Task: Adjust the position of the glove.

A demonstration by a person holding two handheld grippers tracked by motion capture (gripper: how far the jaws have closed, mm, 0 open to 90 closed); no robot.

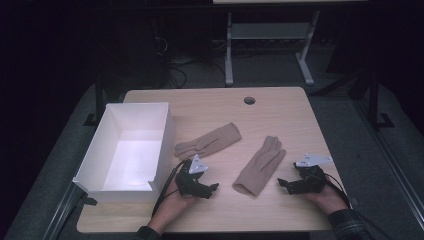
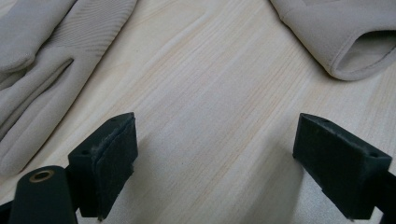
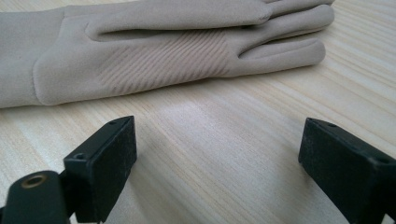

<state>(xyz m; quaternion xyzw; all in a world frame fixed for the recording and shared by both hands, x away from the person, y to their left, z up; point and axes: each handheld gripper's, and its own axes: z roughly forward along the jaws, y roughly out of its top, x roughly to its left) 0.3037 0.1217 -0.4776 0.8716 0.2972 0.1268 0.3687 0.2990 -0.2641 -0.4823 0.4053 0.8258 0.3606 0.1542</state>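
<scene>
One white box (image 1: pixel 131 150) at the left of the table (image 1: pixel 280 107). Two beige gloves: left glove (image 1: pixel 209 141) beside the box, right glove (image 1: pixel 260 166) mid-table. Two hand-held grippers, left (image 1: pixel 212 189) and right (image 1: pixel 282 183), both wide open, empty, flanking the right glove.

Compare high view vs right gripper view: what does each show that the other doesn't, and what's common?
High view alone: the white box at the table's left, the second beige glove beside it, the cable hole, both hands with the left gripper and right gripper, and the floor and desk legs beyond. Right gripper view alone: the fine ribbed stripes on the near glove's surface and the gripper's two black fingers standing apart with nothing between them. Both: the near beige glove lying flat on the wooden table, untouched.
</scene>
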